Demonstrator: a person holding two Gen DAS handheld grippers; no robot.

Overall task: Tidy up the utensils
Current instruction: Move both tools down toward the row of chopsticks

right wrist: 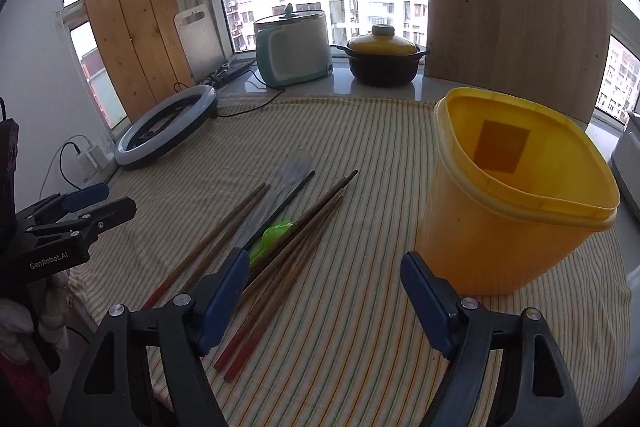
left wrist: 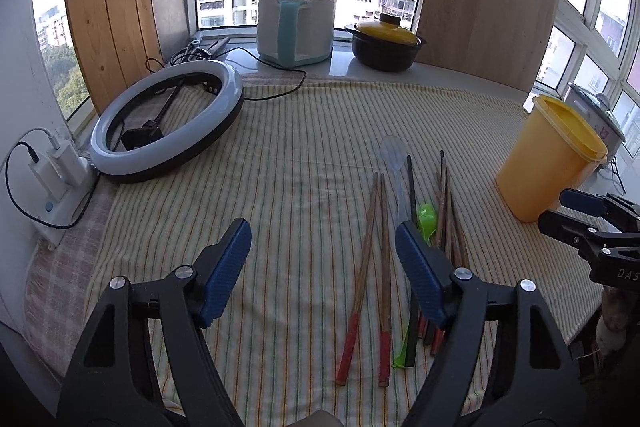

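Observation:
Several wooden chopsticks with red ends (left wrist: 382,267) (right wrist: 280,259) lie on the striped cloth together with a clear spoon (left wrist: 394,155) (right wrist: 296,163), a black chopstick (left wrist: 411,187) and a green spoon (left wrist: 426,217) (right wrist: 272,235). An empty yellow tub (left wrist: 548,159) (right wrist: 508,207) stands upright to their right. My left gripper (left wrist: 323,231) is open and empty above the cloth, just left of the utensils. My right gripper (right wrist: 322,261) is open and empty, between the utensils and the tub.
A ring light (left wrist: 168,123) (right wrist: 168,131) lies at the back left beside a charger (left wrist: 60,167). A rice cooker (left wrist: 296,23) (right wrist: 294,47), a yellow-lidded pot (left wrist: 386,41) (right wrist: 382,61) and wooden boards (left wrist: 484,15) stand along the window sill.

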